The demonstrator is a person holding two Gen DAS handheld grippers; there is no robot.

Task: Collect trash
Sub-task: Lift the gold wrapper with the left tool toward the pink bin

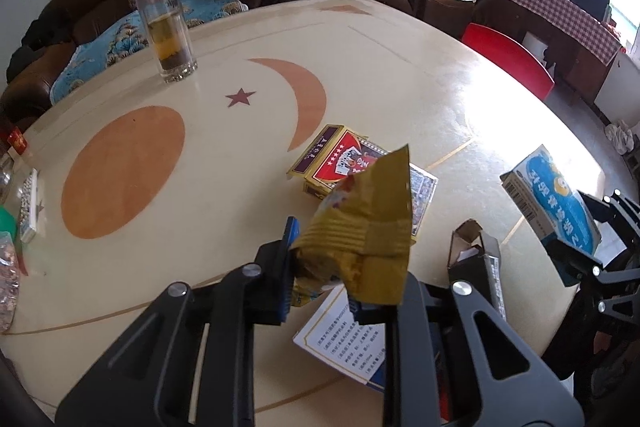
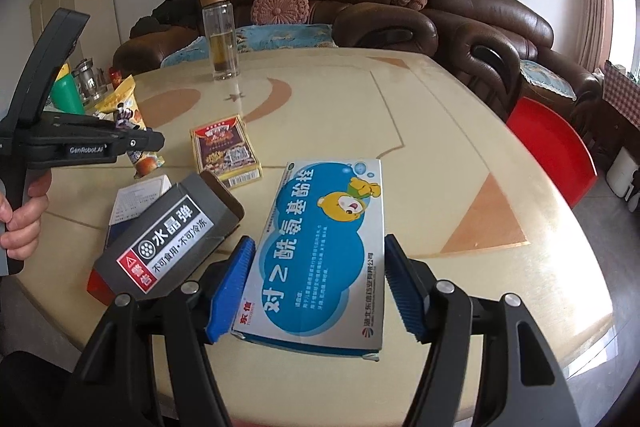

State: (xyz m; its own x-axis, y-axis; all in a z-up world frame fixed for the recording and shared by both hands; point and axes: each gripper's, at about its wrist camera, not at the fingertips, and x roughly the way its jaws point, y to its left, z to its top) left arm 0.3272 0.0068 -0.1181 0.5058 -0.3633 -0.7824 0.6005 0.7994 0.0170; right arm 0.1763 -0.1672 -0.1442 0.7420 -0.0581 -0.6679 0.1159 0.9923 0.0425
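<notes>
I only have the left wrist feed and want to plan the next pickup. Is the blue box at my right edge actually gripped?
Observer: Yes. The right gripper has its jaws closed on the blue box, one pad on each long edge.
Operator: And the dark carton beside it, is it labelled?
Observer: The grey carton lies on its side on the table, with a red warning label facing up.

White leaflet (image 1: 340, 339) half under tongs
</notes>
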